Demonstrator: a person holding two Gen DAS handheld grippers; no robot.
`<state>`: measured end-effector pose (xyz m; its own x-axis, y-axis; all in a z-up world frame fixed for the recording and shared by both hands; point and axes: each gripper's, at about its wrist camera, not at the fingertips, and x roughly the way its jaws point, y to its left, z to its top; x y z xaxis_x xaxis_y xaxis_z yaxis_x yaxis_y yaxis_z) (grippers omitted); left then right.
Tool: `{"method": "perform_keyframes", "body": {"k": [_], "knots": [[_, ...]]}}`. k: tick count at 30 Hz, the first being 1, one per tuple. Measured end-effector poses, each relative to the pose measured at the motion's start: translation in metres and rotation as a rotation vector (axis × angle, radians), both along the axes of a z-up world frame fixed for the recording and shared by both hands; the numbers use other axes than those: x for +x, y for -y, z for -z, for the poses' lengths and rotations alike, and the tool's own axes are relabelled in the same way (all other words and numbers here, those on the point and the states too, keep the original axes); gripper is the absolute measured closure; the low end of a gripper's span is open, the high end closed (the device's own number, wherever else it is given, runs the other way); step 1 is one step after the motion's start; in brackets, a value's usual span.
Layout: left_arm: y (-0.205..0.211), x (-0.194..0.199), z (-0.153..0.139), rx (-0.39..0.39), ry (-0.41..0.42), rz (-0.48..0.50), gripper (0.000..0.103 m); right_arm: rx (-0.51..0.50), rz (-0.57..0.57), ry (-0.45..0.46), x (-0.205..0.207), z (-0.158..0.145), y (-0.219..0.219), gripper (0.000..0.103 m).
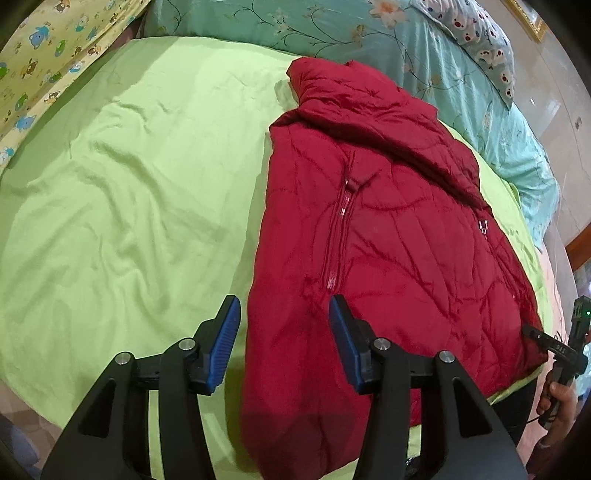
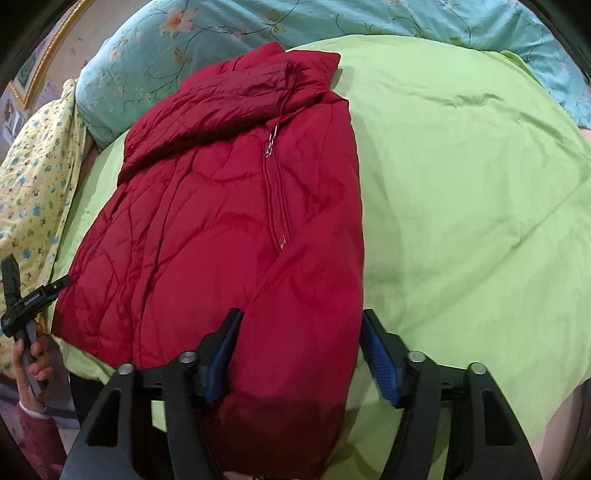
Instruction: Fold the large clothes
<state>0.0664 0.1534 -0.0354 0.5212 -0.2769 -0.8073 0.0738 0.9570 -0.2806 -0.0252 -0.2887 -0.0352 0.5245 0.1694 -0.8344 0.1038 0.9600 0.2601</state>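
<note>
Red jacket [image 1: 388, 236] flat on green sheet [image 1: 129, 203], both grippers open.

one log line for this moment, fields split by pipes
jacket: partly folded on sheet | left gripper: open at hem | right gripper: open at hem

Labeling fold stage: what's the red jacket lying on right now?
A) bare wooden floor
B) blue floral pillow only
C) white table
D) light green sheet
D: the red jacket lies flat on the light green sheet, which shows on both sides of it; the blue floral bedding sits beyond the collar.
</note>
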Motion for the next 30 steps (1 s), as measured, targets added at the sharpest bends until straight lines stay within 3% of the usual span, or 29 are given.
{"method": "perform_keyframes", "body": {"k": [2, 4, 15, 25, 26, 28, 30], "knots": [[-0.001, -0.003, 0.003, -0.006, -0.007, 0.001, 0.055, 0.011, -0.003, 0.002, -0.004, 0.0, 0.003, 0.064], [-0.003, -0.007, 0.007, -0.022, -0.017, 0.006, 0.053, 0.031, -0.007, 0.011, -0.009, -0.001, 0.006, 0.066], [0.006, -0.016, 0.025, -0.075, -0.056, 0.08, 0.05, 0.005, -0.026, 0.016, -0.01, 0.002, -0.003, 0.061], [0.015, -0.018, 0.028, -0.06, -0.044, 0.112, 0.05, -0.017, -0.043, 0.02, -0.007, 0.005, -0.01, 0.054], [0.016, -0.017, 0.028, -0.06, -0.04, 0.115, 0.052, -0.023, -0.046, 0.021, -0.007, 0.005, -0.01, 0.057], [0.018, -0.019, 0.027, -0.072, -0.029, 0.136, 0.069, -0.017, -0.06, 0.036, -0.008, 0.003, -0.011, 0.065], [0.021, -0.021, 0.023, -0.07, -0.018, 0.149, 0.077, -0.004, -0.067, 0.049, -0.01, 0.0, -0.011, 0.071]]}}
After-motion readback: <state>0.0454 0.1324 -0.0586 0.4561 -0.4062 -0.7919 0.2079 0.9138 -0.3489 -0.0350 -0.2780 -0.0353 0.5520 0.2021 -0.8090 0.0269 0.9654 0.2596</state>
